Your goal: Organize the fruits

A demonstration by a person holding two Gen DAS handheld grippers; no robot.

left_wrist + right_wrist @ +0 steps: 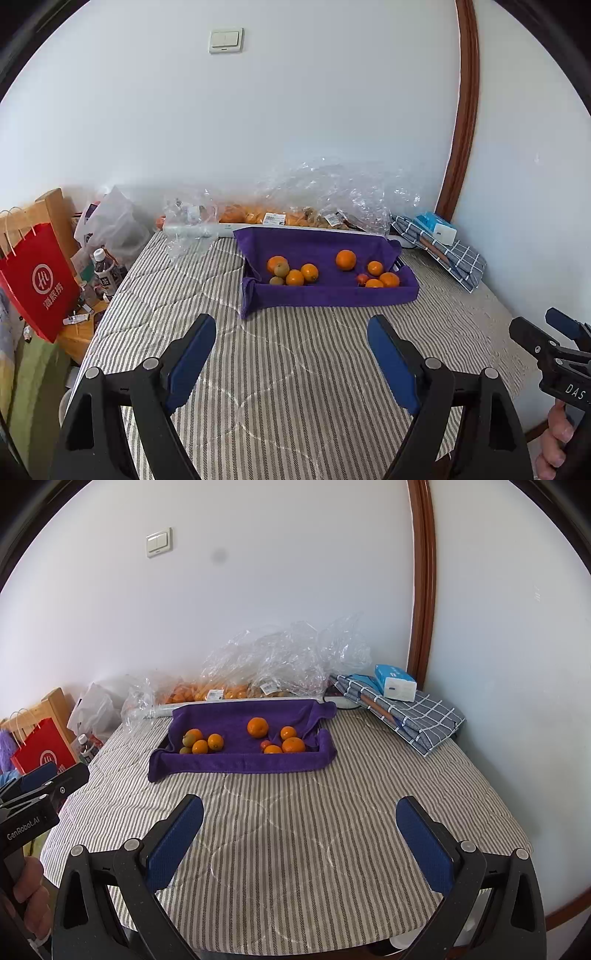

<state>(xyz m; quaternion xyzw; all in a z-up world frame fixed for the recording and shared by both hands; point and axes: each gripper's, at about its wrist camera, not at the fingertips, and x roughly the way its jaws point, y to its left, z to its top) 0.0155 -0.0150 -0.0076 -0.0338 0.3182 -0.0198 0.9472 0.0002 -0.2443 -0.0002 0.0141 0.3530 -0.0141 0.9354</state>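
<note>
Fruit in purple tray, far edge of bed.
Straight ahead of left gripper and right gripper, both spread, empty, well short.

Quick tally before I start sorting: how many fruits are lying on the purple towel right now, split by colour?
Orange: 7, for example the largest one alone near the middle.
Green-brown: 2, one beside the left cluster's back orange, one in front of it.
Red: 1, the small one in the right cluster.
Total: 10 on the purple towel.
</note>
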